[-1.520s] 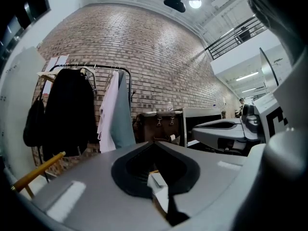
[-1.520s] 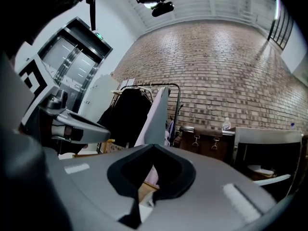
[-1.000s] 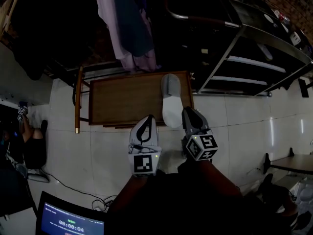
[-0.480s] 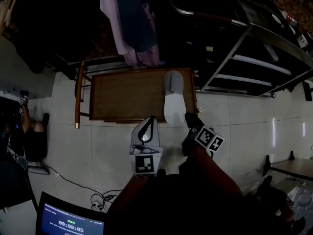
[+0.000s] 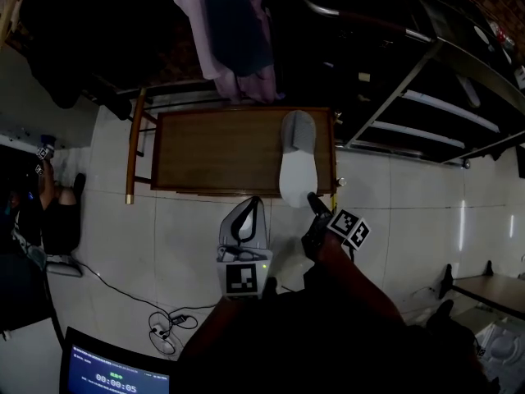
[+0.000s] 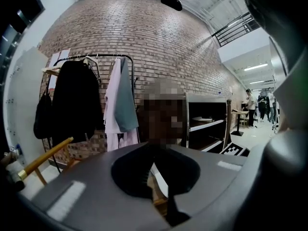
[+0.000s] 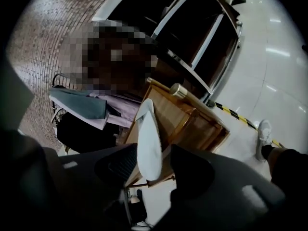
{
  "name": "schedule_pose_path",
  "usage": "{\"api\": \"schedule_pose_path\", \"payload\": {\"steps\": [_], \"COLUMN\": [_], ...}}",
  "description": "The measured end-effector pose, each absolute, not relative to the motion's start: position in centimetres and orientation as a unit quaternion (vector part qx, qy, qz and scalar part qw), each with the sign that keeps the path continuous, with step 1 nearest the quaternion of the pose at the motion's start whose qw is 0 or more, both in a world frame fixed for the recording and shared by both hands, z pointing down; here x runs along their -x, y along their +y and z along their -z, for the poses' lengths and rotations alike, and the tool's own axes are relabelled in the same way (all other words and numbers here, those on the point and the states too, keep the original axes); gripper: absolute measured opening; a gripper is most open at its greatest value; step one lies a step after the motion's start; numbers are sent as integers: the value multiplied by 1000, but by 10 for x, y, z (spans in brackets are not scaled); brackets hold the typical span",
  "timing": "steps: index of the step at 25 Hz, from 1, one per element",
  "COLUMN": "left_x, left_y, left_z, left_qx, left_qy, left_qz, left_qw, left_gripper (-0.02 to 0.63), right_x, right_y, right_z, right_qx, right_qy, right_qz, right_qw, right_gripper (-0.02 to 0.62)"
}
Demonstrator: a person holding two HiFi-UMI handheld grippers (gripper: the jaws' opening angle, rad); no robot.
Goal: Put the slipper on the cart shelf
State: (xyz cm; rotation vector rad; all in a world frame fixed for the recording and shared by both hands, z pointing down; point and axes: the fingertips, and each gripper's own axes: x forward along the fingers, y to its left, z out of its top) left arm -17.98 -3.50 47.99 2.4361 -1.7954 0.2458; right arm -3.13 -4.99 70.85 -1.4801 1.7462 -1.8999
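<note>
Now: jaws straddle the slipper's heel

My right gripper [image 5: 314, 204] is rolled sideways, its jaws spread to either side of the heel of the white slipper [image 5: 297, 158]. That slipper lies on the wooden table [image 5: 213, 150], heel past the near edge. My left gripper [image 5: 253, 202] hangs alongside, pinched together on nothing.
</note>
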Motion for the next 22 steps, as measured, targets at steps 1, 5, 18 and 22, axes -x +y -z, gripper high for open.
{"api": "schedule_pose_path", "payload": {"steps": [1,5,18,22], "left_x": [181,185,200,205], "left_y": [-34,-30,-22,-23], "left_z": [-481,-485,-490,-488], "left_qx": [-799,-792,-776,-775], "left_qy": [-593,-602,-621,-623], "left_qz": [-81,-84,-91,-86], "left_qw": [55,62,65,62], "left_gripper": [14,14,14,14], "right_x": [34,47,63,62], "right_y": [-49,-52,-61,-62], "right_z": [-714,-729,-734,-728], "right_qx": [493,477,467,473], "right_qy": [582,574,586,589], "right_qz": [642,662,661,653], "right_qw": [80,77,49,55], "right_gripper": [215,227,78,61]}}
